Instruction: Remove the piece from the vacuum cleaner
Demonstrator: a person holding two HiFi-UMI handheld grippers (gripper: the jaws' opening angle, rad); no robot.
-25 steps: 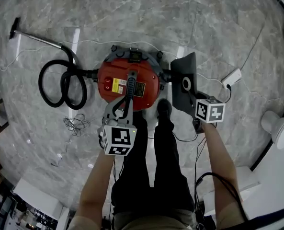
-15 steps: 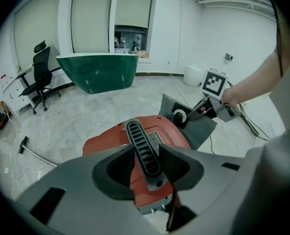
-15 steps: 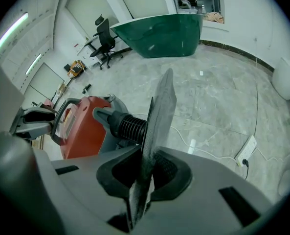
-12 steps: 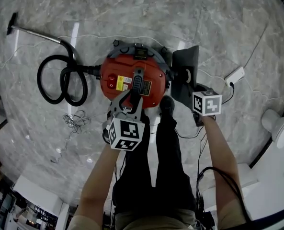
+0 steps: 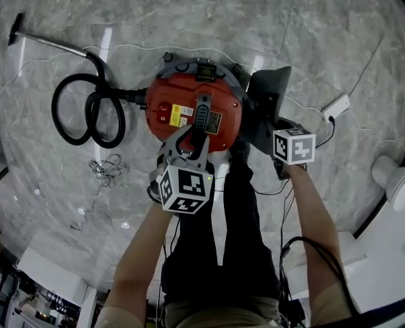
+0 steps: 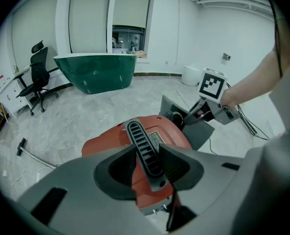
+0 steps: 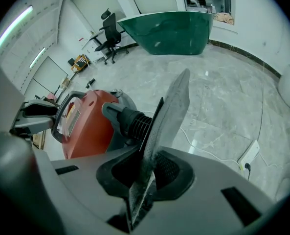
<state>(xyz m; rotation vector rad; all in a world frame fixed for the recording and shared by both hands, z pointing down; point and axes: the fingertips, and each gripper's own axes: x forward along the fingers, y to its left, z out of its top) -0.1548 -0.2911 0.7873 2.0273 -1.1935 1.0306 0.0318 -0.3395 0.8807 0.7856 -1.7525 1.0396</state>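
1. We see the red vacuum cleaner (image 5: 178, 94) standing on the grey marble floor (image 5: 304, 26), just ahead of the person's legs (image 5: 216, 238). Its black hose (image 5: 54, 113) lies coiled in loops to its left in the head view, and the metal wand (image 5: 52, 43) stretches away beyond the coils.
2. The left tool (image 5: 186, 144) hangs over the top of the cleaner. Its jaws have just been opening and now stand wide, released. The black ribbed carrying handle (image 6: 142, 143) runs between them, and the pads do not press on it.
3. The right tool (image 5: 270, 130) is clenched on the piece (image 5: 267, 98) — a flat, dark grey panel at the cleaner's right side. In the right gripper view, the thin edge of the piece (image 7: 167, 126) passes straight between the two pads, which close tight on it.
4. The piece stands on edge and tilted. The face turned towards the cleaner meets a ribbed black stub (image 7: 135, 124) that comes out of a grey collar on the cleaner's side. We cannot tell whether it is locked there or only touching.
5. A white power strip (image 5: 335, 106) lies on the floor to the right of the piece, well apart from it, with a thin cord trailing off.
6. In the left gripper view, a green tub (image 6: 96, 72) and an office chair (image 6: 37, 72) stand far back in the room — well away from the cleaner.
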